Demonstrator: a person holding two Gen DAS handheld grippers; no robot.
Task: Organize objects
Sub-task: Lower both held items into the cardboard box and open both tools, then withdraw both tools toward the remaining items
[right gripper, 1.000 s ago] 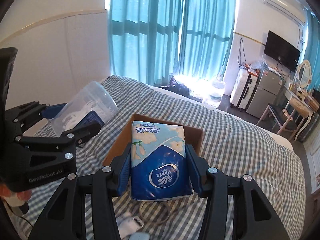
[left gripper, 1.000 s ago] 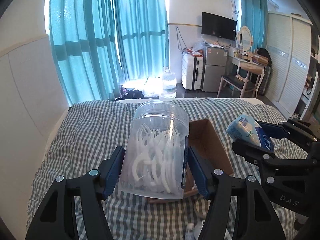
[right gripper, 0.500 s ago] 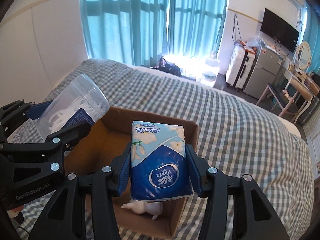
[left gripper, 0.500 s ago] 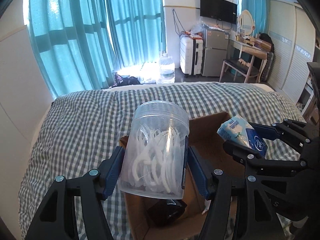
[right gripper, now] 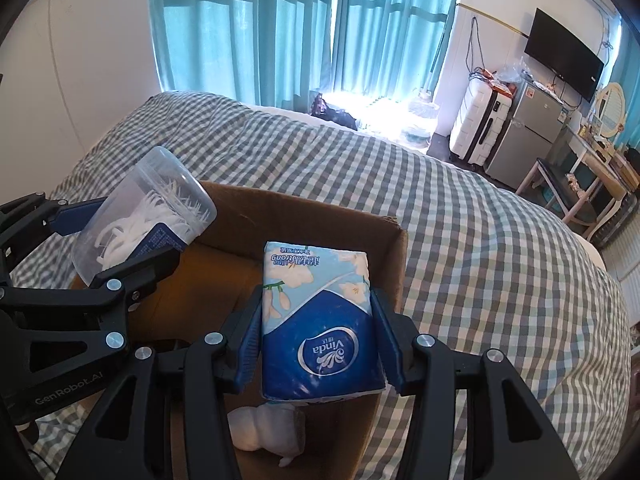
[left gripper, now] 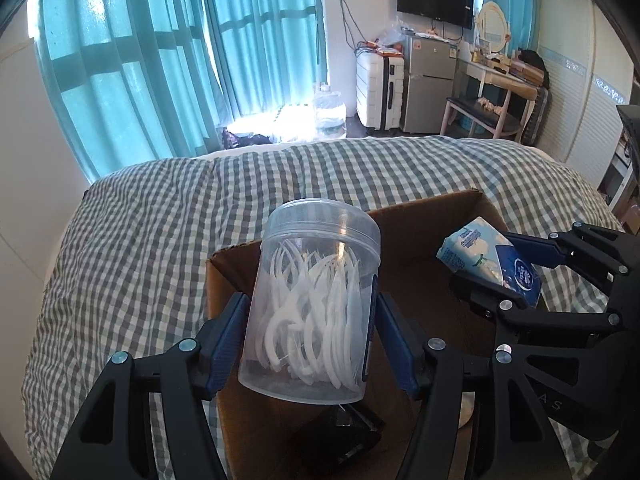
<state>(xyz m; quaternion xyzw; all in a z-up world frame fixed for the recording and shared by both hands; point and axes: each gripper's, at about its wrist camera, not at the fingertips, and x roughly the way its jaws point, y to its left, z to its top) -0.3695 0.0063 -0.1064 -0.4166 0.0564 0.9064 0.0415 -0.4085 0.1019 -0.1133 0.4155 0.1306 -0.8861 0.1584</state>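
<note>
Closest to the right wrist camera, the right claw (right gripper: 318, 344) pinches a soft blue-and-white plastic-wrapped tissue pack (right gripper: 318, 320) by its two long sides, blue pads pressed into the wrapper near the pack's lower half. The pack looks light and squashy: its film is slick, and the pads dent it slightly, so a grip across the thick middle, as here, seems the safe one; a hold on a corner would likely crumple and slide.

The left claw (left gripper: 312, 340) clamps a clear, round plastic jar of white floss picks (left gripper: 314, 300), one pad on each side of the lower wall, the lid end tilted away from the camera. The jar appears stiff, smooth and light, and the picks inside lie loose, so they would probably shift if it were tipped. Its curved wall gives the flat pads little contact, so squeezing across the full width, below the lid, reads as the steadiest hold.

Both things hang over an open brown cardboard box (right gripper: 394, 264), the jar above its left side and the pack above its right. Down inside lie a white crumpled bundle (right gripper: 266, 424) and a dark object (left gripper: 340, 436) I cannot identify.

The box sits on a bed with a grey-and-white checked cover (right gripper: 500, 240). Beyond it hang teal curtains (left gripper: 160, 60).
</note>
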